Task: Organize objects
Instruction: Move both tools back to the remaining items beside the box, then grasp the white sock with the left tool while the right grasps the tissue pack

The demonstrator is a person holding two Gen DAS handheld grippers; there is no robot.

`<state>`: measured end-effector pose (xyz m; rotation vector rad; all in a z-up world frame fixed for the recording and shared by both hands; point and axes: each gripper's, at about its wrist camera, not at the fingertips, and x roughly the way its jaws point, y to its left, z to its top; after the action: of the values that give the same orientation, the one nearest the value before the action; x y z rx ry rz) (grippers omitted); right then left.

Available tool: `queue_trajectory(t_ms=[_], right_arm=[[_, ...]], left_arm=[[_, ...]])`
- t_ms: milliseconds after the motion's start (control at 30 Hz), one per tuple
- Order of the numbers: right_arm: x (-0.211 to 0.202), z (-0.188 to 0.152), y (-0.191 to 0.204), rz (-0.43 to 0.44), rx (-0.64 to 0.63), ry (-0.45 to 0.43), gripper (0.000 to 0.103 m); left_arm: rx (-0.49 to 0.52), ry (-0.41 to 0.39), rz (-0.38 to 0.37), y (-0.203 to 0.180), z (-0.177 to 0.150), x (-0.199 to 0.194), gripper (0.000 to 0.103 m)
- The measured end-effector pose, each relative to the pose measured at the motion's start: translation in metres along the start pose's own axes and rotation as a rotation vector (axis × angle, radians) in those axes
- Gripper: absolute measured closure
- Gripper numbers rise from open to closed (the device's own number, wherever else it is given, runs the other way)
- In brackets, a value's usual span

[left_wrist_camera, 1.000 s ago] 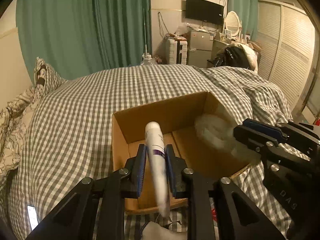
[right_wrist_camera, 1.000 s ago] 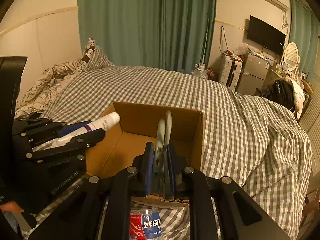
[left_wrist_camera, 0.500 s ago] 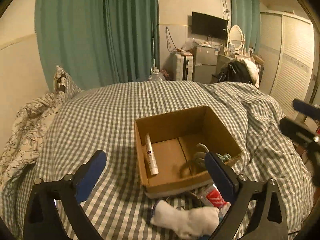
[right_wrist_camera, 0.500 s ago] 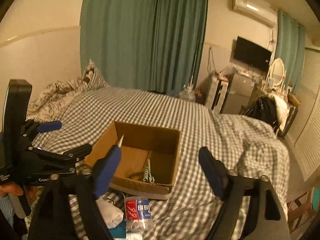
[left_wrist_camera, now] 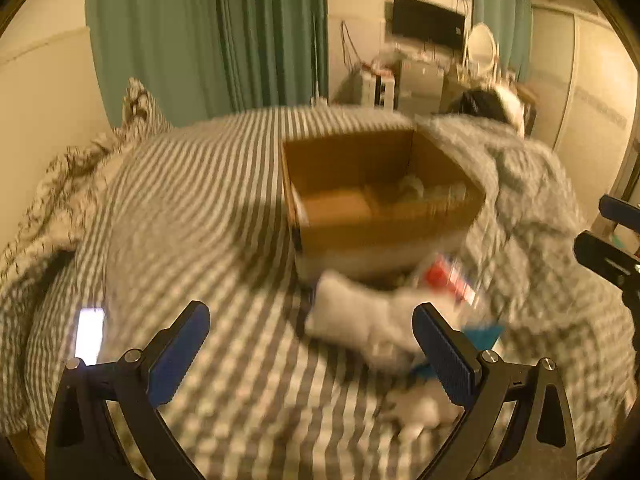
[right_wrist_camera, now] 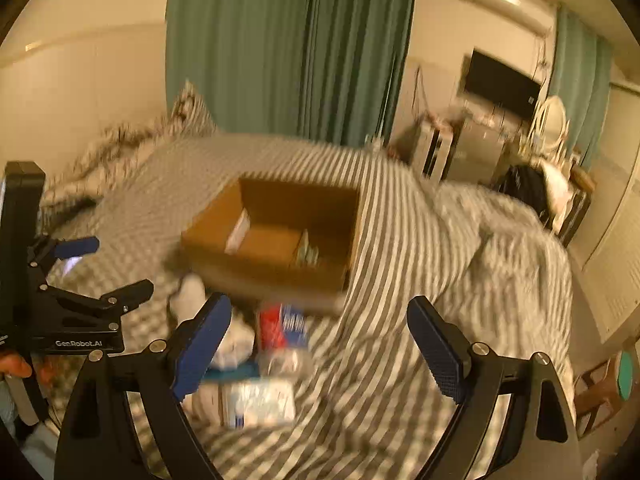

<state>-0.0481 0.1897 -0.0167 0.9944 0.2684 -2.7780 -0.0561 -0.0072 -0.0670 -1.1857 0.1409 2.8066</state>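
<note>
An open cardboard box (left_wrist_camera: 384,216) (right_wrist_camera: 276,240) stands on the checked bed cover. A white tube (right_wrist_camera: 237,232) lies inside at its left wall, a pale item (right_wrist_camera: 307,252) at its right. In front of the box lie a white sock (left_wrist_camera: 360,320) (right_wrist_camera: 236,340), a plastic bottle with a red label (left_wrist_camera: 448,280) (right_wrist_camera: 282,328), a blue item (right_wrist_camera: 232,372) and a white packet (right_wrist_camera: 260,402). My left gripper (left_wrist_camera: 310,344) is open and empty, short of the sock. My right gripper (right_wrist_camera: 320,344) is open and empty above the bottle. Both views are blurred.
A lit phone (left_wrist_camera: 90,334) lies on the bed at the left. Pillows (left_wrist_camera: 60,184) lie at the far left. Green curtains (left_wrist_camera: 208,36), a TV (right_wrist_camera: 500,84), and cluttered furniture (left_wrist_camera: 424,80) stand beyond the bed. A wardrobe (left_wrist_camera: 592,92) is at the right.
Both grippers opened, dropping the tube and the pale item into the box, then drew back and lower toward the pile in front of the box.
</note>
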Motion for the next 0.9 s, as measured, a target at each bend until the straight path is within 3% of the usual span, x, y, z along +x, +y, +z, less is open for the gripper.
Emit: queue_trajectory(t_ms=[233, 600, 767, 833, 900], right_arm=[[0.043, -0.058, 0.008, 0.085, 0.017, 0.165, 0.013], [0.079, -0.081, 0.019, 0.192, 0.058, 0.272, 0.013], [0.092, -0.089, 0.025, 0.224, 0.037, 0.316, 0.037], [0.090, -0.089, 0.026, 0.238, 0.034, 0.313, 0.056], [0.086, -0.088, 0.027, 0.236, 0.020, 0.302, 0.065]], left_arm=[[0.034, 0.092, 0.015, -0.010, -0.039, 0.026, 0.000], [0.044, 0.108, 0.001, -0.011, -0.044, 0.034, 0.000], [0.040, 0.102, -0.009, -0.009, -0.042, 0.034, 0.000], [0.035, 0.104, -0.015, -0.008, -0.041, 0.034, 0.000], [0.028, 0.105, -0.021, -0.008, -0.039, 0.033, 0.000]])
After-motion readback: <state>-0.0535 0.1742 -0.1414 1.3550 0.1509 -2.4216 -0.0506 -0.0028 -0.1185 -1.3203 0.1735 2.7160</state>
